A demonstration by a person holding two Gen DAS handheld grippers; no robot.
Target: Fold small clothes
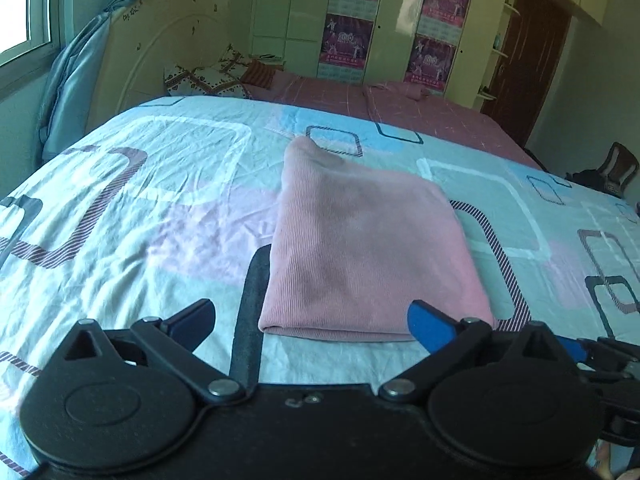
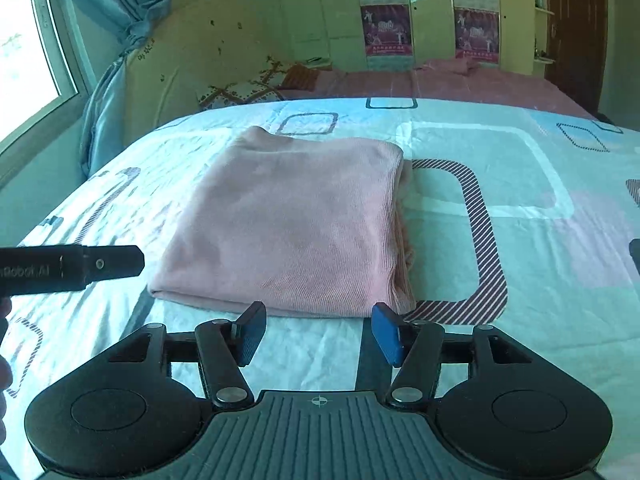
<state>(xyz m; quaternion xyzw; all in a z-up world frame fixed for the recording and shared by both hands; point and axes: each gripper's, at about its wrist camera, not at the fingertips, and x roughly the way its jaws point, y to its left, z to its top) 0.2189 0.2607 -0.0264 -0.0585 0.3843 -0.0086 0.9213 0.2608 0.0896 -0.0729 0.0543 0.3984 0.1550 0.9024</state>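
Observation:
A pink ribbed garment (image 1: 368,248) lies folded into a flat rectangle on the patterned bedsheet (image 1: 132,208). It also shows in the right wrist view (image 2: 292,224), with stacked layer edges along its right side. My left gripper (image 1: 312,324) is open and empty just before the garment's near edge. My right gripper (image 2: 318,334) is open and empty, also just short of the near edge. Part of the left gripper's body (image 2: 72,268) shows at the left of the right wrist view.
Patterned pillows (image 1: 208,76) lie against the cream headboard (image 1: 168,40). A pink checked sheet (image 1: 400,104) covers the far part of the bed. Blue curtains (image 1: 80,72) hang at the left by a window. A chair (image 1: 616,168) stands at the right.

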